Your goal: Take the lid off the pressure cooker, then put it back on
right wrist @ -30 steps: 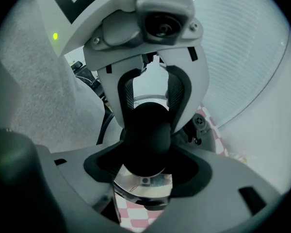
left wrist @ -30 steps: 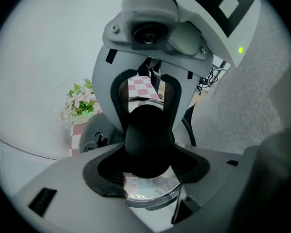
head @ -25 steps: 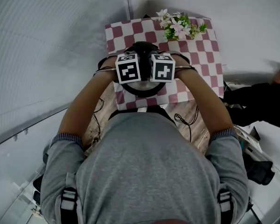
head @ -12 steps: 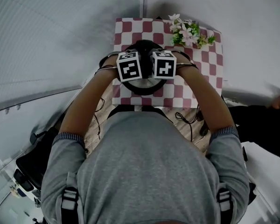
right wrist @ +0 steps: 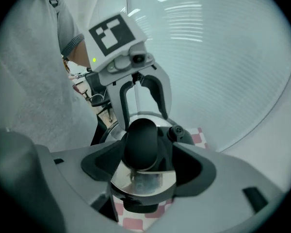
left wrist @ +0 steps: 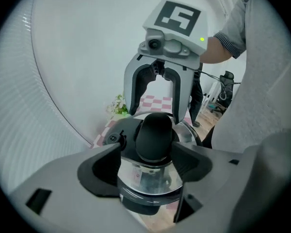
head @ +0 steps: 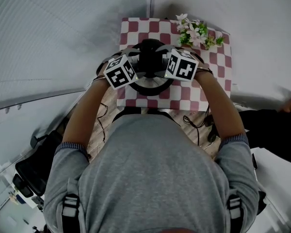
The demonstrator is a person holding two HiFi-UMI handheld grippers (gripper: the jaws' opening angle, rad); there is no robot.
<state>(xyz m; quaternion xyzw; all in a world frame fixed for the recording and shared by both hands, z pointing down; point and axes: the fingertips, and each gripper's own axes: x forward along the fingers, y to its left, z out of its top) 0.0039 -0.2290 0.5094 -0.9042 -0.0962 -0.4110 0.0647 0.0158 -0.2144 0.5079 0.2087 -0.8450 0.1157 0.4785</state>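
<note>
Cooker [head: 153, 87] stands on checked cloth [head: 214, 74], with lid [left wrist: 148, 181] seated on it. Flowers [head: 196, 33] lie behind cooker to its right, apart from it. Left gripper [left wrist: 145, 168] is at cooker's left and right gripper [right wrist: 145, 165] at its right. Both tilt down over the lid and face each other. Black knob [left wrist: 155, 136] at lid centre lies between both pairs of jaws. Both pairs have just been opening. They now stand wide, pads close beside the knob but not clamping it.
</note>
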